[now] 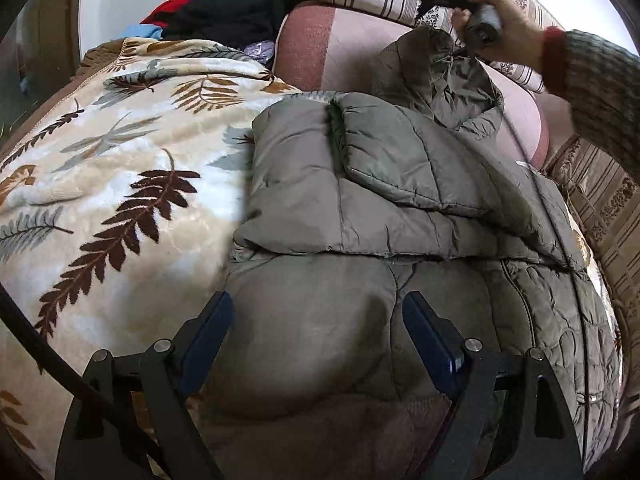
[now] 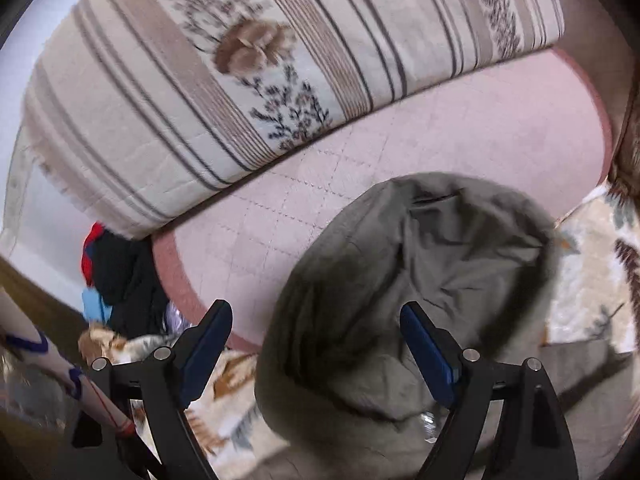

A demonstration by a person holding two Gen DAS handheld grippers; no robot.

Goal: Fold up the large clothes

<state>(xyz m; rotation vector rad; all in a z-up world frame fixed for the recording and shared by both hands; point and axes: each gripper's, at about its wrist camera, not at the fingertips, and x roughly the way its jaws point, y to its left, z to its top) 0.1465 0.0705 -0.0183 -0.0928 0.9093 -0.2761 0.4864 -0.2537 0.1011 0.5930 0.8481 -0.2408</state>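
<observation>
Slippage is the main risk: the padded olive jacket (image 1: pixel 400 208) lies on the bed, over the leaf-print blanket (image 1: pixel 120 168) toward its right edge, with both sleeves already crossed over the chest and the hood (image 2: pixel 420 264) reaching the pink cushion (image 2: pixel 440 128) at the head of the bed. The left gripper (image 1: pixel 318 340) hangs over the jacket's lower hem with jaws spread and nothing between them. The right gripper (image 2: pixel 316 344) sits over the hood, jaws likewise spread; the right wrist view is blurred, so whether a finger brushes the fabric is hard to say.

Puffy, slick nylon springs back, so a shallow pinch at the hem could lose the layer mid-lift and let the folded sleeves slide apart. Grabbing only the top shell would drag the lining unevenly. The plush blanket could also catch in the jaws and lift along. A dark cable (image 1: pixel 552 200) crosses the jacket's right side and may snag.
</observation>
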